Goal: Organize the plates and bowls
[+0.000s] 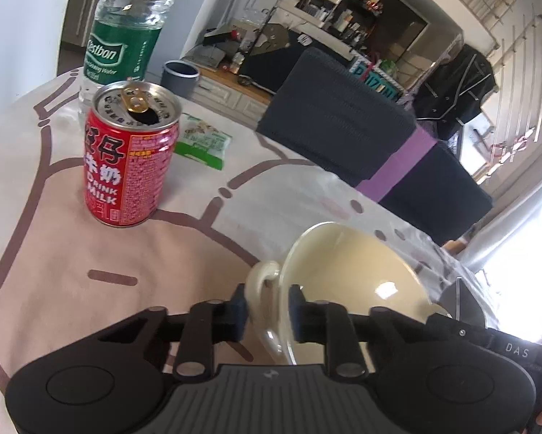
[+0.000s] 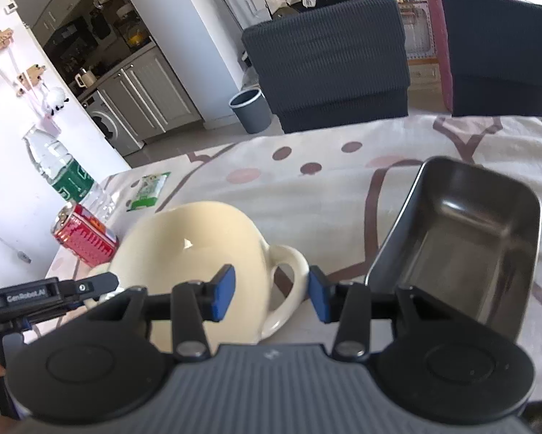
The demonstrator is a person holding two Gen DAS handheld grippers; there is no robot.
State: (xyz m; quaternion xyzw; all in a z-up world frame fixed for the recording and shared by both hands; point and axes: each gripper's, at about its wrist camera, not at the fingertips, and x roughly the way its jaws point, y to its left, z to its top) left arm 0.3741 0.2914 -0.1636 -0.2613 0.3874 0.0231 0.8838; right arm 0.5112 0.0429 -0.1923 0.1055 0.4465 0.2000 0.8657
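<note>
A cream ceramic bowl with two loop handles (image 1: 347,275) is tipped up off the table. My left gripper (image 1: 267,311) is shut on its rim beside one handle (image 1: 260,282), one pad inside the bowl and one outside. In the right wrist view the bowl (image 2: 195,253) shows its outer side. My right gripper (image 2: 271,293) is open, its blue pads on either side of the other handle (image 2: 289,282) without touching it. A rectangular steel tray (image 2: 455,238) stands tilted on the table, just right of my right gripper.
A red milk can (image 1: 130,155), a green-labelled water bottle (image 1: 126,39) and a green snack packet (image 1: 202,141) stand at the table's left end. Two dark chairs (image 2: 329,61) face the far edge. A grey bin (image 2: 251,110) stands on the floor beyond.
</note>
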